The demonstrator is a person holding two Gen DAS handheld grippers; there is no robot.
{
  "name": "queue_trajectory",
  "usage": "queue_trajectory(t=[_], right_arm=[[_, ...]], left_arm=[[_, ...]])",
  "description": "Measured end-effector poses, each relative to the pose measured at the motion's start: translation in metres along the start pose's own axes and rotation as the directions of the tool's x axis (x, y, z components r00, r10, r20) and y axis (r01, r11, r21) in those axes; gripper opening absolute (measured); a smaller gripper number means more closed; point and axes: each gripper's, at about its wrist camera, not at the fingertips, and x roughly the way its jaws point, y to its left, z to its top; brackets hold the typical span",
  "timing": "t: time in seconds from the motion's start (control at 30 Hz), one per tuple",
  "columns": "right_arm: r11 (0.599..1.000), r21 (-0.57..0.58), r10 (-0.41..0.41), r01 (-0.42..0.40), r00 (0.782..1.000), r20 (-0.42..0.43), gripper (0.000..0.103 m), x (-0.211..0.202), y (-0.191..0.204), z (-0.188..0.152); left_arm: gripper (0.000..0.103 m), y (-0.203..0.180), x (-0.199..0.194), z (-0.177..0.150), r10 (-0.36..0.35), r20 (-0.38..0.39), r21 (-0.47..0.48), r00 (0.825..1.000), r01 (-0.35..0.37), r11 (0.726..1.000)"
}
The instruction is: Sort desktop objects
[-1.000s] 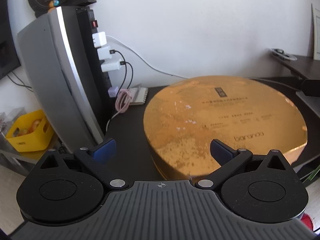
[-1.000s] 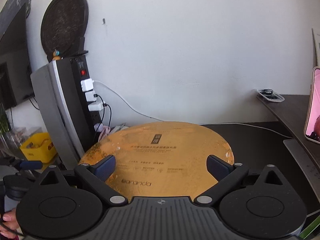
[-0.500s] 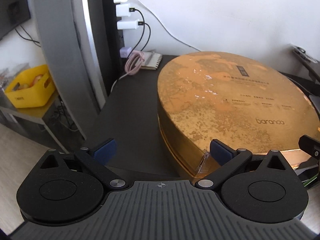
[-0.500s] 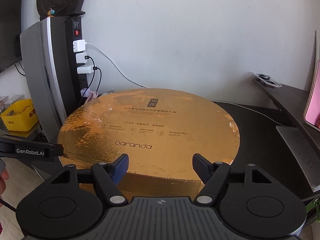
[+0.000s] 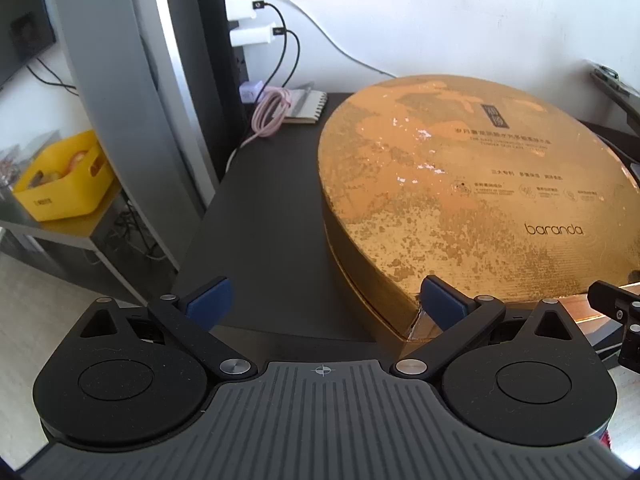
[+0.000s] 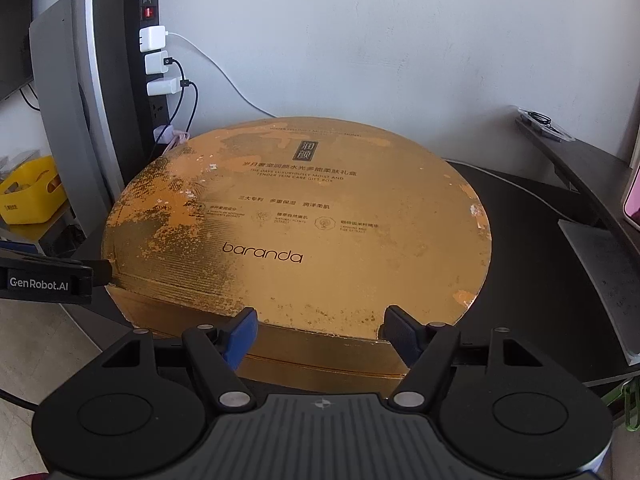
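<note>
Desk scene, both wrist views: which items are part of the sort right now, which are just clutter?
In play:
- gold round gift box
- left gripper, jaws open at the box's left edge
- right gripper, jaws open at its front edge

Lying about:
- power strip with chargers
- pink coiled cable
- spiral notepad
- yellow bin

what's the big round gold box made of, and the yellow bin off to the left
Round gold box: looks like cardboard wrapped in metallic gold foil paper; the foil is scuffed and flaked in patches, with white chips showing through, and a corner of the wrap is lifting at the near seam.
Yellow bin: likely moulded plastic, with a smooth, even, slightly glossy colour and cut-out handle slots.
</note>
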Motion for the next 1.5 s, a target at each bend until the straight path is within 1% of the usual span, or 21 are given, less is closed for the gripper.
queue_trajectory(t=[0.1,0.23,0.27,0.3,0.37,0.5,0.6,0.77,0.8,0.97,1.13,1.5], right_arm=[[1.0,0.019,0.022,-0.022,1.0,0.005,0.07,-0.004,-0.002,0.001],[0.999,0.023,0.026,-0.027,0.998,0.054,0.073,-0.023,-0.004,0.004],[0.999,0.023,0.029,-0.03,0.997,0.068,0.077,-0.028,-0.006,0.006],[0.999,0.023,0.03,-0.032,0.996,0.081,0.083,-0.034,-0.008,0.007],[0.999,0.023,0.035,-0.038,0.993,0.109,0.089,-0.046,-0.01,0.009],[0.998,0.04,0.036,-0.042,0.989,0.141,0.097,-0.063,-0.016,0.01],[0.998,0.057,0.014,-0.022,0.99,0.143,0.098,-0.068,-0.021,0.007],[0.996,0.095,-0.01,0.0,0.993,0.114,0.099,-0.071,-0.03,-0.003],[0.995,0.1,-0.016,0.005,0.994,0.107,0.101,-0.071,-0.032,-0.005],[0.993,0.115,-0.025,0.013,0.995,0.097,0.102,-0.077,-0.033,-0.011],[0.997,0.081,-0.026,0.018,0.995,0.094,0.102,-0.081,-0.025,-0.015],[0.997,0.074,-0.03,0.023,0.995,0.093,0.102,-0.082,-0.021,-0.015]], left_arm=[[0.103,-0.001,0.002,-0.001,0.004,-0.004,0.008,1.0,-0.004,1.0],[0.102,-0.002,-0.001,-0.001,0.018,-0.01,0.023,1.0,-0.018,1.0],[0.102,-0.002,-0.004,0.001,0.019,-0.007,0.025,1.0,-0.019,1.0],[0.102,-0.003,-0.007,0.002,0.019,-0.002,0.027,1.0,-0.019,0.999],[0.102,-0.006,-0.018,0.006,-0.002,0.017,0.036,1.0,0.002,0.999],[0.103,-0.021,-0.044,0.009,-0.056,0.063,0.073,0.996,0.052,0.996],[0.103,-0.035,-0.051,0.005,-0.088,0.057,0.103,0.995,0.082,0.991],[0.103,-0.055,-0.055,-0.009,-0.129,0.022,0.158,0.991,0.124,0.98],[0.103,-0.057,-0.056,-0.012,-0.134,0.02,0.166,0.991,0.129,0.978],[0.103,-0.063,-0.063,-0.02,-0.133,0.028,0.2,0.991,0.125,0.972],[0.103,-0.062,-0.068,-0.024,-0.137,0.024,0.203,0.99,0.129,0.971],[0.103,-0.057,-0.067,-0.029,-0.142,0.007,0.188,0.99,0.138,0.972]])
